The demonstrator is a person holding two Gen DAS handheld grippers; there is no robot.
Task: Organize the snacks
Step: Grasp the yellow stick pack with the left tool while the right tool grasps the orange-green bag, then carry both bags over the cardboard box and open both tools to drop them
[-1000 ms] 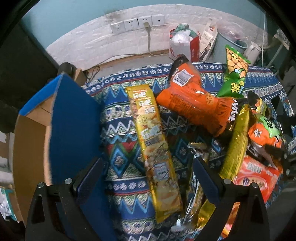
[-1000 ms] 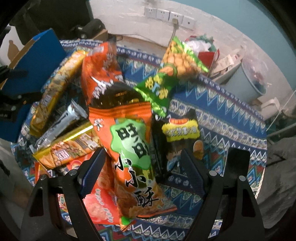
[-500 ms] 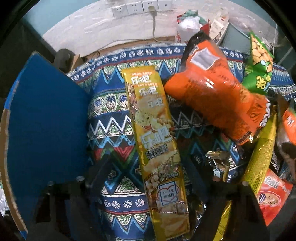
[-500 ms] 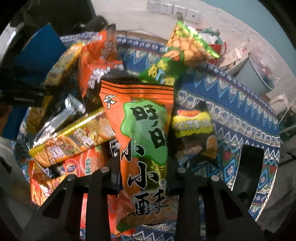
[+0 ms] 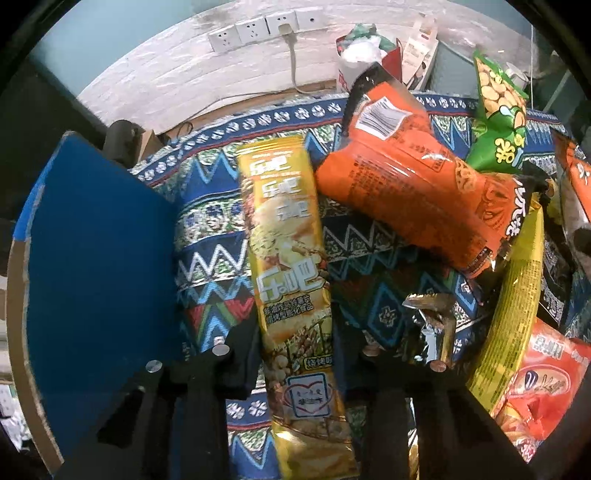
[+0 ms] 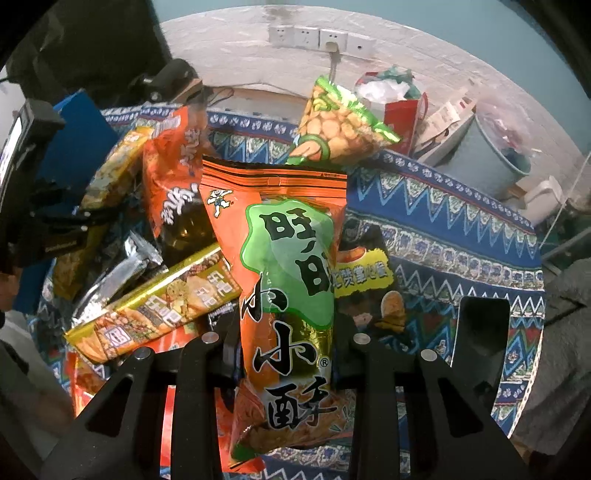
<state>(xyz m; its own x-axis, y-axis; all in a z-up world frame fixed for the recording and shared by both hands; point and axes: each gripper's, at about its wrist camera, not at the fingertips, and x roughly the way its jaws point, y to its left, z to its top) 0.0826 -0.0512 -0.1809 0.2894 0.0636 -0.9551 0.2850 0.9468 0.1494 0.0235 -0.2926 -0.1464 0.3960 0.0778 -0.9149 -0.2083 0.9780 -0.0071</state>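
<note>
My left gripper (image 5: 295, 354) is shut on a long yellow snack pack (image 5: 288, 266) that lies lengthwise on the patterned cloth (image 5: 210, 221). My right gripper (image 6: 288, 343) is shut on an orange bag with a green label (image 6: 288, 266), its top standing up toward the camera. Around them lies a pile of snacks: a big orange bag (image 5: 406, 184), a green pea bag (image 5: 498, 122), a yellow pack (image 5: 517, 295), a red pack (image 5: 543, 376), a silver wrapper (image 5: 432, 325), a black and yellow bag (image 6: 365, 280).
A blue cardboard box (image 5: 92, 258) stands at the left of the cloth, right beside my left gripper. Behind the table are a wall with sockets (image 5: 266, 26), a red and white bag (image 5: 358, 62) and a grey bin (image 6: 487, 155).
Both grippers moved down onto the snacks and closed, the left on the long yellow pack, the right on the orange and green bag, which now tilts up.
</note>
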